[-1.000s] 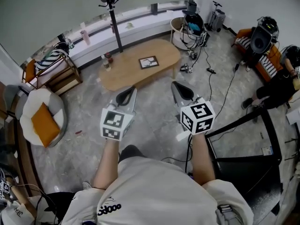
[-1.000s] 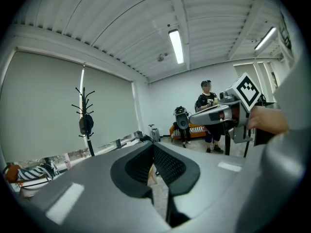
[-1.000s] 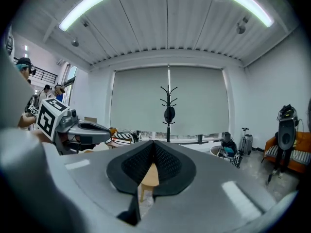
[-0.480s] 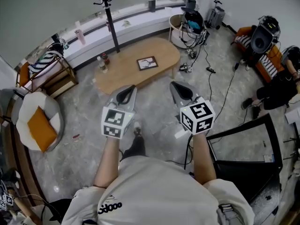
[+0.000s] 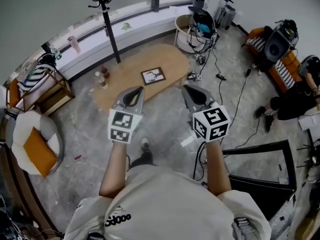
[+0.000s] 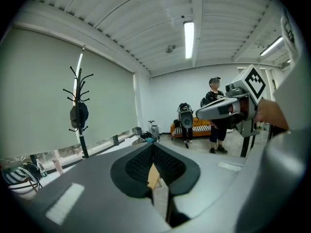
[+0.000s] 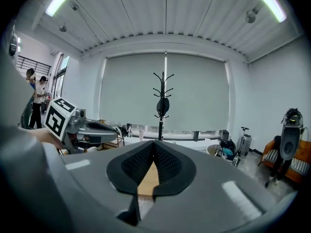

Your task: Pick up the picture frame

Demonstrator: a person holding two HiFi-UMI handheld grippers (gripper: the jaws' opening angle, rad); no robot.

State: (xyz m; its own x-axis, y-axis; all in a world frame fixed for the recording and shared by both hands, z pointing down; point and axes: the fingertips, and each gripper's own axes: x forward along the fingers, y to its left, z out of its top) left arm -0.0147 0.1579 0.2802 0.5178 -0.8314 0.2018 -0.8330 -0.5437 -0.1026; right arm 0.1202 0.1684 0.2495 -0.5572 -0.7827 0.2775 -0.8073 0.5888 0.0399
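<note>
Stepped nearer over the last second: table (image 5: 125, 71) lower and closer in the head view, chair (image 5: 25, 131) slid toward the left edge. Orange cushion (image 5: 36, 153) on that white chair; wooden rack (image 5: 50, 91) behind it, against the wall. Two bottles (image 5: 101, 76) upright on the table's left end, near the foot of the coat stand (image 5: 110, 33). Left gripper (image 5: 133, 91) held out ahead of the chest, tip over the table's near edge, jaws pressed together with nothing between. Frame (image 5: 153, 76) flat on the table, right of centre, beyond that tip and a little to its right, untouched. Right gripper (image 5: 190, 90) level beside the left one, likewise closed and empty, also clear of the frame. Further right, round basket (image 5: 181, 34) by the wall, speaker (image 5: 276, 45) before an orange sofa (image 5: 256, 34), person (image 5: 292, 96) low at the right edge.
</note>
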